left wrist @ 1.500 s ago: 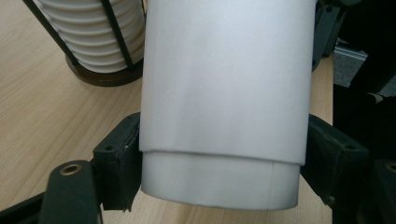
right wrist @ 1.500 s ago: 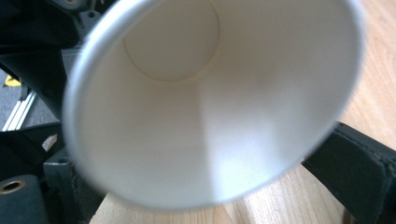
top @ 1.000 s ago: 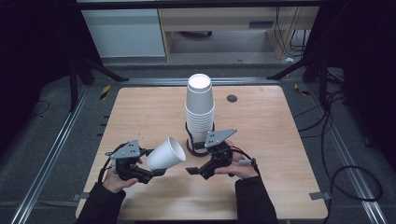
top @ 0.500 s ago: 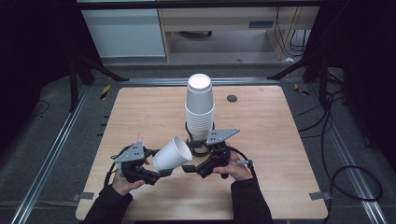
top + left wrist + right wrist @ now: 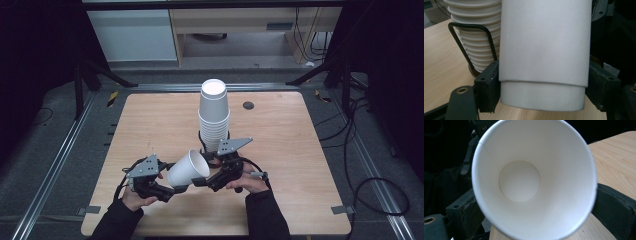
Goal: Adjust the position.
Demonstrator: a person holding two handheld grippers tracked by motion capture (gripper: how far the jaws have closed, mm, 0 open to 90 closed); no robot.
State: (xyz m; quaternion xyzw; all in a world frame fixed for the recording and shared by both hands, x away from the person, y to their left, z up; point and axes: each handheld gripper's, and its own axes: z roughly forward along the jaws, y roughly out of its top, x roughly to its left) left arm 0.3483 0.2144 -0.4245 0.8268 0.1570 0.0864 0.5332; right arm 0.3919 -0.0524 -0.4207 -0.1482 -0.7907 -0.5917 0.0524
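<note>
Near table front, white paper cup (image 5: 188,168) pinched sideways by left gripper (image 5: 172,189), right gripper (image 5: 199,182) spread at rim; best passed gently, without crushing.

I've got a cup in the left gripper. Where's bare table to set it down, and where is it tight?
Bare wood lies left of the stack of cups up to the table edge, and right of it, past the small dark hole. The near middle is crowded: the left gripper, its held cup and the right gripper bunch just before the stack's wire holder.
</note>
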